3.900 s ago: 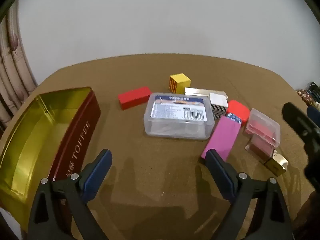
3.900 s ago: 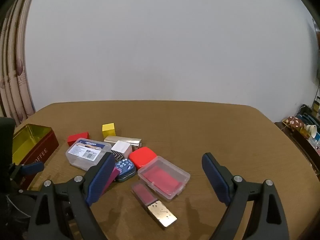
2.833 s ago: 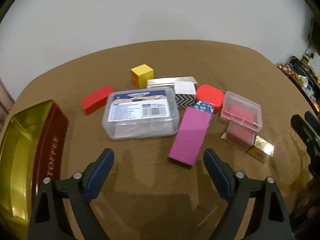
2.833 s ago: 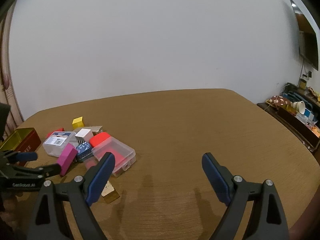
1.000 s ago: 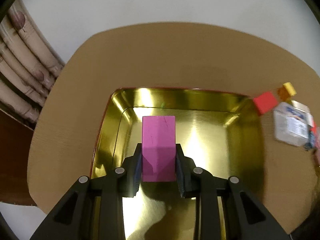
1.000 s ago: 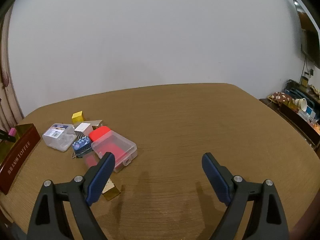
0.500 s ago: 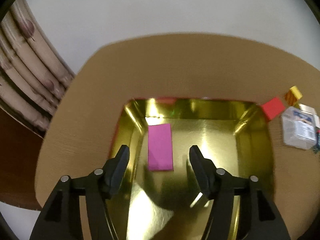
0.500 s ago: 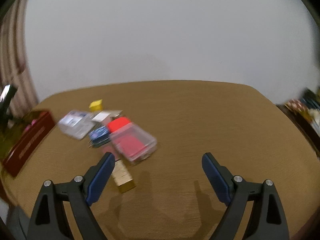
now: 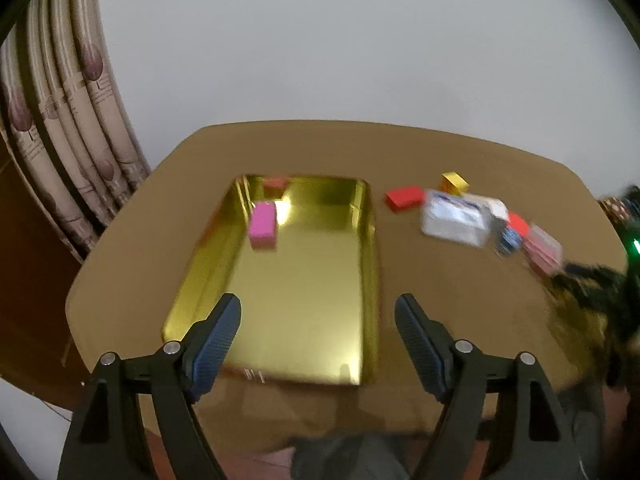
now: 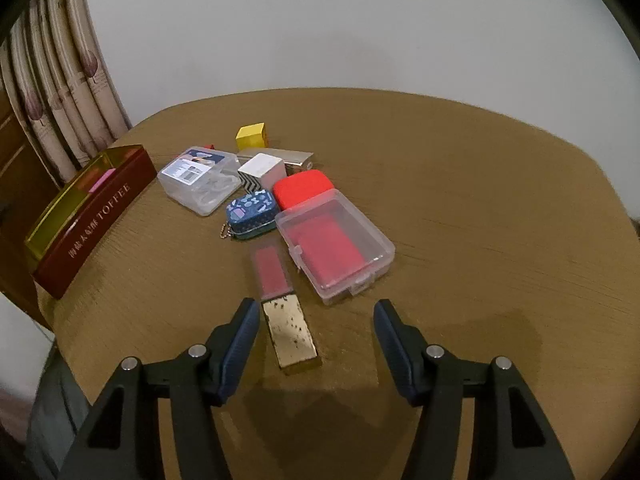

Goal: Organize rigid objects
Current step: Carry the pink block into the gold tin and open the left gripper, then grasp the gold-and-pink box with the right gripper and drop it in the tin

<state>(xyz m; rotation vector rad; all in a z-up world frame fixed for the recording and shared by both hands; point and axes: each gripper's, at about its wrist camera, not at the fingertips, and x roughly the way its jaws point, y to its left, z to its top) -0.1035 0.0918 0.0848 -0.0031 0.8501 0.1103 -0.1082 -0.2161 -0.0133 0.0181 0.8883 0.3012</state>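
Note:
The pink block (image 9: 262,220) lies loose in the far left corner of the gold-lined toffee tin (image 9: 370,280). My left gripper (image 9: 317,308) hangs above the tin's near end, jaws opening, nothing between them. In the right wrist view my right gripper (image 10: 316,308) is low over the table with its jaws closing. A slim red-and-gold box (image 10: 282,312) lies between the fingers, close to the left finger (image 10: 244,328); the pads do not press it. Just beyond sits a clear box with red contents (image 10: 334,246).
Behind it cluster a red rounded case (image 10: 302,188), blue patterned tin (image 10: 252,210), white zigzag box (image 10: 262,170), clear labelled box (image 10: 198,182), silver bar (image 10: 288,156) and yellow cube (image 10: 251,135). A red block (image 9: 404,199) lies by the tin. Curtains hang left.
My left gripper let go of the pink block in the tin, opened and drew back upward. My right gripper swung left and down over the red-and-gold box, and its jaws narrowed.

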